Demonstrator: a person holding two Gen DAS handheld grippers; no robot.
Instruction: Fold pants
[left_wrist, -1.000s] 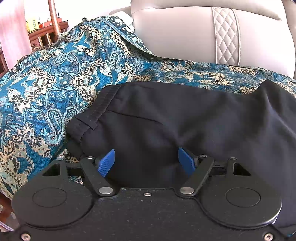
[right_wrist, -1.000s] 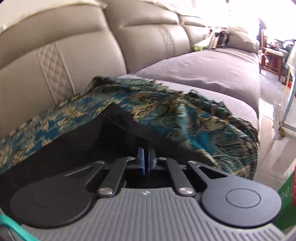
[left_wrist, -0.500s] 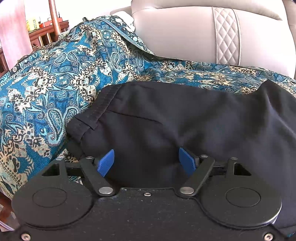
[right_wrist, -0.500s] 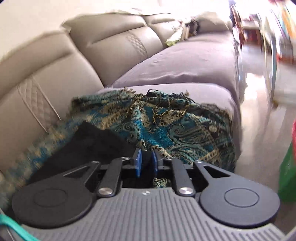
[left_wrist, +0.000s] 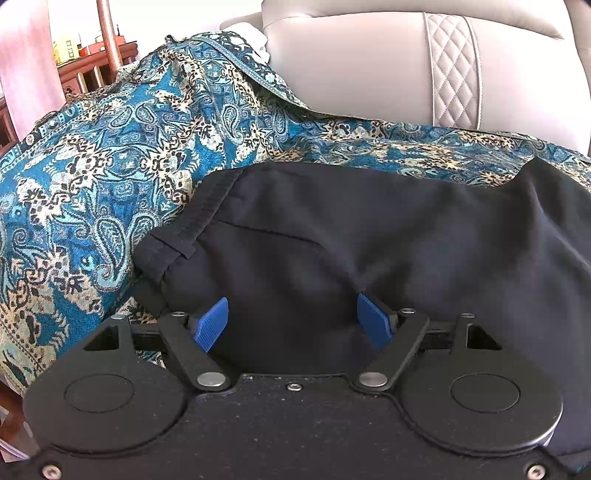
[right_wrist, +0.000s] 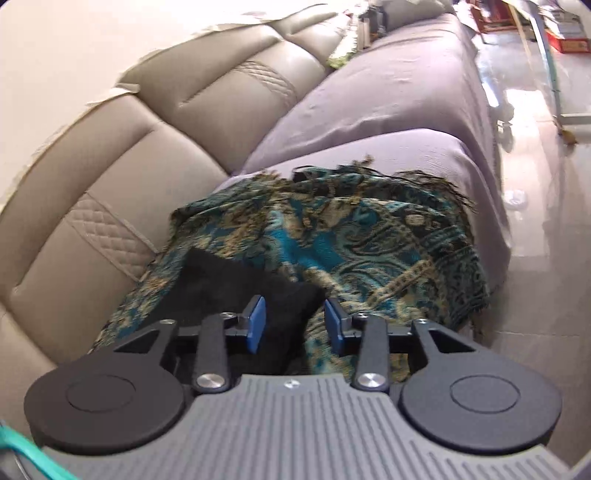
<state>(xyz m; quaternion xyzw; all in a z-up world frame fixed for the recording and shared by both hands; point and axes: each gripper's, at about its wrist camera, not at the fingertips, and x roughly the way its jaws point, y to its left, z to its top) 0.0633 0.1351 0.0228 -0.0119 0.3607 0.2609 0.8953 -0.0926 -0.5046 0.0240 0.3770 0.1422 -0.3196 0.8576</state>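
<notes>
Our right gripper (right_wrist: 293, 323) has just been opening its jaws, and they now stand apart with a dark corner of the pants (right_wrist: 255, 295) lying between the blue pads (right_wrist: 255, 325); neither pad seems to press the cloth, so we judge that corner released. Our left gripper (left_wrist: 291, 323) is spread wide over the dark fabric, its blue fingertips (left_wrist: 212, 325) resting on or just above the cloth without pinching it.

Outward from the left gripper, the pants (left_wrist: 369, 240) spread ahead and off to the right, with the ribbed waistband (left_wrist: 207, 214) at their left edge. We read the long axis as running sideways along the seat, waistband toward the left hand and the far end toward the right hand. Beneath them lies a blue paisley throw (left_wrist: 103, 166), draped over the beige sofa (left_wrist: 369, 66), whose quilted backrest rises just behind.

From the right wrist view the visible corner narrows to a tip right at the jaws, with the throw (right_wrist: 369, 251) continuing beyond it toward the grey-covered seat (right_wrist: 399, 92). So for the next fold, we think the right hand is nearer the loose end and the left nearer the waistband; the fold would likely carry one toward the other along that sideways axis
</notes>
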